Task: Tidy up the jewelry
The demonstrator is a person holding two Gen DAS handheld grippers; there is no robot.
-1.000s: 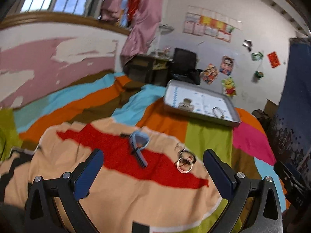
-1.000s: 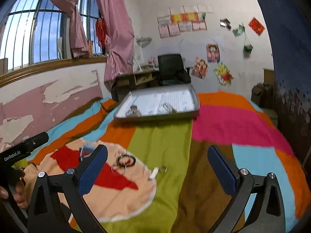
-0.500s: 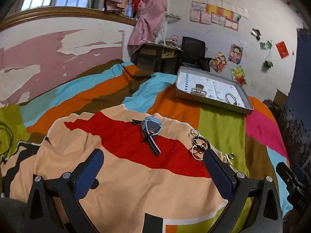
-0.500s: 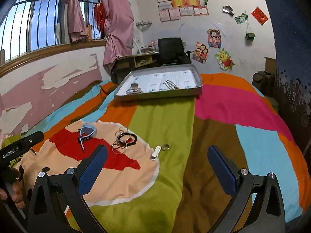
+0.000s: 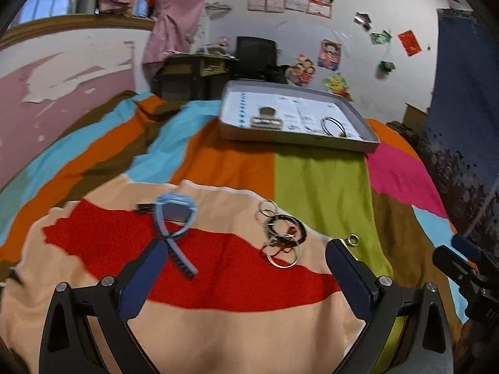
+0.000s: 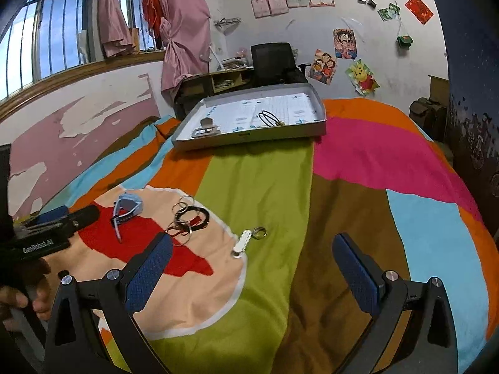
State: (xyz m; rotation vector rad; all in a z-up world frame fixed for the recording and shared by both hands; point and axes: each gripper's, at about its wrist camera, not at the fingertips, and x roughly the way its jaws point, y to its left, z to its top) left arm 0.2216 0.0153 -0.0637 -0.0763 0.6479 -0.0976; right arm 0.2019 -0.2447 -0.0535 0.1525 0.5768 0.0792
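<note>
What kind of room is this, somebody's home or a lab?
Most likely a lived-in bedroom at home. A bed with a striped, multicoloured blanket fills the view, pink curtains hang at a barred window, and cartoon posters dot the wall above a cluttered desk and black chair.

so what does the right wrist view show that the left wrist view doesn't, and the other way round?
Only the right wrist view: the white key tag beside the small ring, the barred window, and the person's hand on the left gripper.

Only the left wrist view: the small black clip next to the blue watch.

Both: watch, pile of rings and bands, grey tray with its two pieces, striped blanket. Nothing between either gripper's fingers; the left's are closing.
</note>
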